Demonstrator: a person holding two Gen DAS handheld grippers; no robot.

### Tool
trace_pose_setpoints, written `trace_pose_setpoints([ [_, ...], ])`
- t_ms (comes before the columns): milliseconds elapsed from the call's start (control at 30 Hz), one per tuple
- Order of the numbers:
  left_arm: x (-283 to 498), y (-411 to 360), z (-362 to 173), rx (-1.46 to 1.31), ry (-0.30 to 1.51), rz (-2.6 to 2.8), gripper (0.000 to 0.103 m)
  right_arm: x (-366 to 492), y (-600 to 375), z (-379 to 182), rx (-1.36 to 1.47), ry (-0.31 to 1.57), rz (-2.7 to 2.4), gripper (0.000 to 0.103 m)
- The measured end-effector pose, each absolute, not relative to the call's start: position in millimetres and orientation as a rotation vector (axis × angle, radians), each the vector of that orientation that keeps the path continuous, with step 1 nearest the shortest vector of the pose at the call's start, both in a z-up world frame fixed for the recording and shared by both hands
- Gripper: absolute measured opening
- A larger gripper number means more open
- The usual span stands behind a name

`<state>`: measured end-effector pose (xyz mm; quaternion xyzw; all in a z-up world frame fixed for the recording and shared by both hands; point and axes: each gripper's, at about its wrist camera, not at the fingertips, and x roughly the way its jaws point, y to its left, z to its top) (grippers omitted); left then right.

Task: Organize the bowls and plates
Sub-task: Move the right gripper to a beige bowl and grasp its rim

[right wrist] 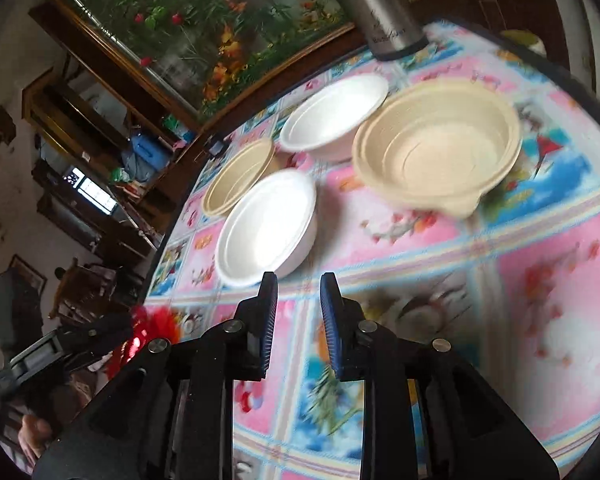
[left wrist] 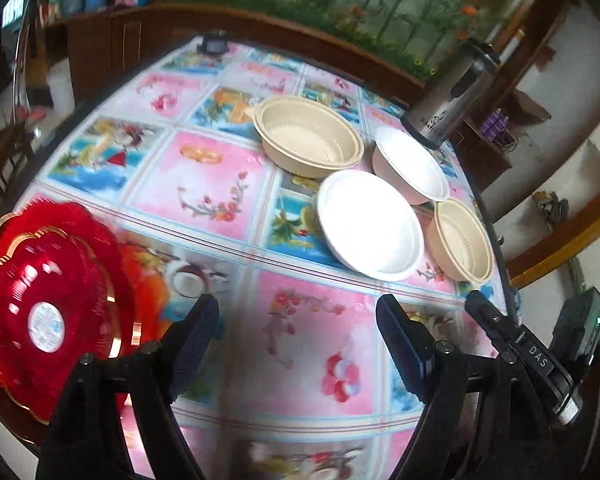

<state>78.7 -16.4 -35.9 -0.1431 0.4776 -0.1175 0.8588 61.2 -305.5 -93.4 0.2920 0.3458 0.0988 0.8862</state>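
Note:
A red scalloped plate [left wrist: 46, 316] with gold trim lies at the table's left edge, just left of my left gripper [left wrist: 298, 316], which is open and empty above the tablecloth. Farther off stand a large beige bowl [left wrist: 308, 136], a white plate-bowl [left wrist: 370, 224], a white bowl [left wrist: 412, 164] and a small beige bowl [left wrist: 462, 240]. My right gripper [right wrist: 299, 284] has its jaws a narrow gap apart, empty, just short of the white plate-bowl [right wrist: 268, 226]. Beyond it are the small beige bowl [right wrist: 240, 176], the white bowl [right wrist: 334, 114] and the large beige bowl [right wrist: 438, 144].
A steel thermos [left wrist: 454, 96] stands at the far right table edge, also in the right wrist view [right wrist: 380, 8]. The round table has a floral cloth [left wrist: 220, 184]. The right gripper's body [left wrist: 520, 352] shows at the left view's lower right. Wooden cabinets surround.

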Motion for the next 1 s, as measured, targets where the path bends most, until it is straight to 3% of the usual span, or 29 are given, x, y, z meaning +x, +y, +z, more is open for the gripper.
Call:
trace_pose_setpoints([
  [433,95.8,-122.7,-52.1,-0.254,1.164,-0.481,0.081,64.9,-442.6,-96.3,0.753,0.650,-0.127,0.021],
  [1000,152.2,-190.1,-79.8,-0.442,1.281,-0.334,0.081,101.9,-461.8,-110.3,0.823,0.686,-0.071,0.021],
])
